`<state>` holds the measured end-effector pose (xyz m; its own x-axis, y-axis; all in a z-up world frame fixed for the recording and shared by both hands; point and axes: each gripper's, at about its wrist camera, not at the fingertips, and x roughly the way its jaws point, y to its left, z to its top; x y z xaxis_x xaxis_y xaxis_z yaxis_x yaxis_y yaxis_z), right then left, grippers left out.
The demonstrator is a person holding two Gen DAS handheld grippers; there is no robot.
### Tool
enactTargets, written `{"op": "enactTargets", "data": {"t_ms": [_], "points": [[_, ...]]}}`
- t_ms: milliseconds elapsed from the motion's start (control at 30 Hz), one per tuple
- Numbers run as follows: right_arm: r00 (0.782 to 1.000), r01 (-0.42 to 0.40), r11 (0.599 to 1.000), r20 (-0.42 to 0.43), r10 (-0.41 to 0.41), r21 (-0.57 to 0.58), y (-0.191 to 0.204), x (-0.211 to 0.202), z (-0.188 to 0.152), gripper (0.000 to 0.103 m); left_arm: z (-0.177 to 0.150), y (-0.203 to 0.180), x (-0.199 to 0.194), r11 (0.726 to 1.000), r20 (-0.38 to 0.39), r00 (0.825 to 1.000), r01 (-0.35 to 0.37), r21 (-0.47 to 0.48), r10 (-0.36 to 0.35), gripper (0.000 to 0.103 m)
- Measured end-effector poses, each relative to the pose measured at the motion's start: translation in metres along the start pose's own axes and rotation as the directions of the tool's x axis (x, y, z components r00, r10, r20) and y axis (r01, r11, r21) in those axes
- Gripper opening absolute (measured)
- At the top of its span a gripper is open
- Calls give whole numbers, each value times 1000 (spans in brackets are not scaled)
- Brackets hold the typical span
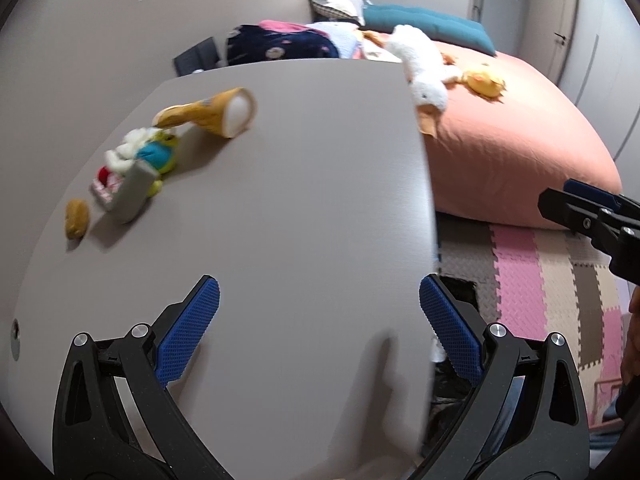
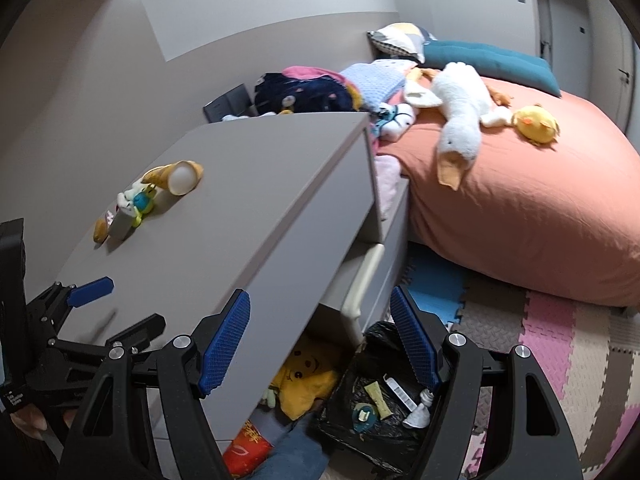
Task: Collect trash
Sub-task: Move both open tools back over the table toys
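Trash pile [image 1: 128, 168] lies well beyond the left claw [image 1: 320, 320] (both claws open, empty).

a: what's the room like?
b: grey walls [image 2: 80, 80], a grey bench [image 2: 240, 208] with drawers [image 2: 360, 280] beside a bed [image 2: 520, 220] in a salmon sheet
a: and the floor?
b: foam puzzle mats [image 2: 560, 340] in pink, beige and grey; pale cupboard doors [image 1: 580, 40] stand behind the bed

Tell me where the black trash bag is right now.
In the right wrist view, the black trash bag sits on the floor at bottom centre, beside the grey desk and a yellow plush, already holding scraps.
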<state>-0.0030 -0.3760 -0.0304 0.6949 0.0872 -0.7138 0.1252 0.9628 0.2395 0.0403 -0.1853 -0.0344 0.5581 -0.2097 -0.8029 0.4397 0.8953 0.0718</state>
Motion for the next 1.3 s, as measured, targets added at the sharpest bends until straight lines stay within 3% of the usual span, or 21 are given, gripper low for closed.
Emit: {"op": "enactTargets", "data": {"t_ms": [600,1200,1300], "points": [[995,-88,989,-49,82,-123,81,53,30,73,0,106,6,984,-11,995,-98,-148,98,96],[990,-129,956,-90,109,-263,157,111,73,73,5,213,28,935,-43,984,-176,-309,171,96],[990,-128,953,-99,105,-275,165,121,79,73,8,227,33,929,-45,984,-180,-323,175,89]]}}
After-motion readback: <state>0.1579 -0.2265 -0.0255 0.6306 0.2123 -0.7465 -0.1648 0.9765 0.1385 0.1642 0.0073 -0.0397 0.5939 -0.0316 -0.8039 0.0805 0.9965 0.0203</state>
